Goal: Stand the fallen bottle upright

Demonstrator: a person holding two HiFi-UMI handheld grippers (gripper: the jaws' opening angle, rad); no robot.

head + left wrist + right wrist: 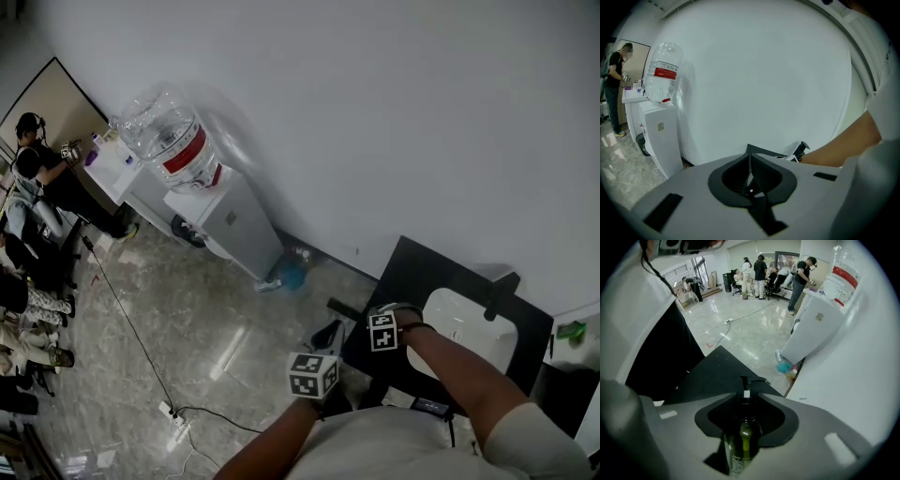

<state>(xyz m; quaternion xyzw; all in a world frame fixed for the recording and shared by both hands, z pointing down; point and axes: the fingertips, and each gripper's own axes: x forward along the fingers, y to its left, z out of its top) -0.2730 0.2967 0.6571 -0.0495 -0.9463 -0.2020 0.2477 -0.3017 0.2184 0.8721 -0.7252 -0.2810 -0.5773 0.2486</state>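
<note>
Our right gripper (746,417) straddles the fallen bottle (740,442), jaws wide, nothing clamped; left gripper (751,182) closed, empty — squeezing off-centre could roll it

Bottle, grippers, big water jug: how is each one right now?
bottle: seems to lie on its side on the black counter, between the right jaws, not squeezed.
right gripper: open wide.
left gripper: shut, empty.
water jug: upside down on the white dispenser.
</note>
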